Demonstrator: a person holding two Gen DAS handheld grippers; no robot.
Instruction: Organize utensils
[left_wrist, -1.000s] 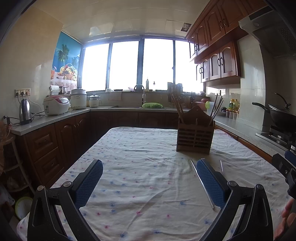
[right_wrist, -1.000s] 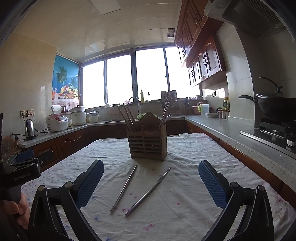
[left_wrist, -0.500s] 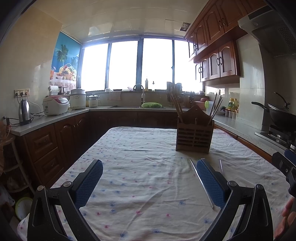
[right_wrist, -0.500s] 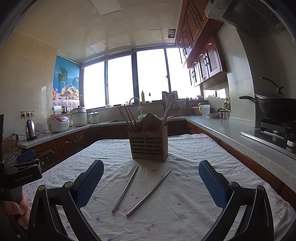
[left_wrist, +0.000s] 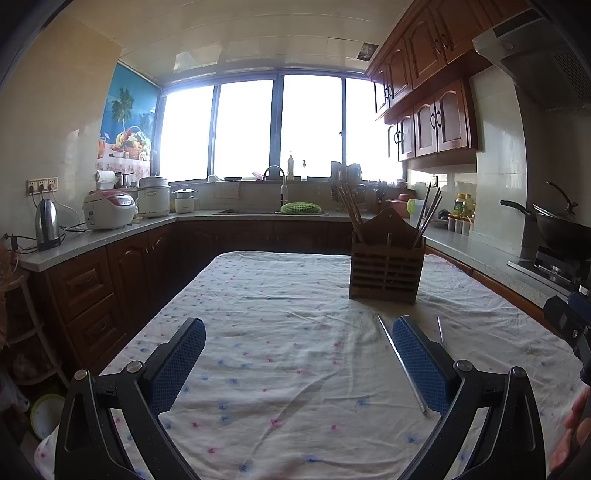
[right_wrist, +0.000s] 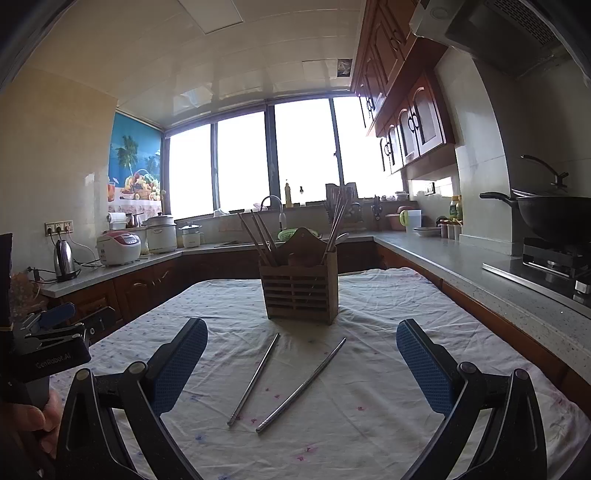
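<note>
Your left tool (left_wrist: 298, 341) hangs released, blue pads spread wide with nothing between them, over the spotted white cloth of the tabletop (left_wrist: 266, 332). Your right tool (right_wrist: 302, 341) is likewise released above two silver metal chopsticks (right_wrist: 255, 378) lying apart on the cloth near the tabletop's middle. Beyond them, toward the far edge, the slatted brown wooden utensil holder (right_wrist: 300, 291) stands upright, holding chopsticks.
</note>
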